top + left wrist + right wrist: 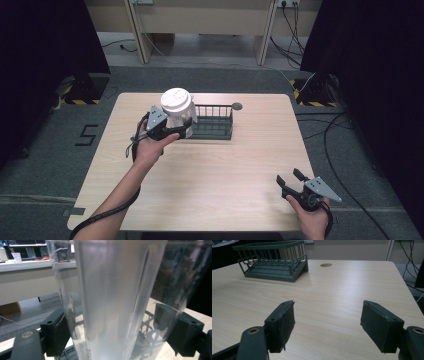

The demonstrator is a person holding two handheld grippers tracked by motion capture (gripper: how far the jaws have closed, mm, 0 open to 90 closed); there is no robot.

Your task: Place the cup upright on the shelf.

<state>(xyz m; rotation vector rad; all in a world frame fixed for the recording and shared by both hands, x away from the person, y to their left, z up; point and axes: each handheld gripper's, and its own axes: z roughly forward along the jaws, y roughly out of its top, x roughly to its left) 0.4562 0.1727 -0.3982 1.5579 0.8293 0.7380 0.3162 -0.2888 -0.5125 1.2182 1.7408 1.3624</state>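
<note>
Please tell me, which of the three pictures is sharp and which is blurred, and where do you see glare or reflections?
High view: evenly lit, fairly sharp, soft shadows under the rack. Left gripper view: the clear cup is very close, so it looks blurred, with pale streaks of reflection. Right gripper view: the table carries a pale sheen; the jaws near the lens are slightly soft.

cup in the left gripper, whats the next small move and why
Probably carry the cup a little to the right and lower it into the rack. The left gripper is shut on the clear cup's wall, holding it upright at the rack's left end, seemingly not yet set down. The right gripper is open, apart at the table's near right corner.
</note>
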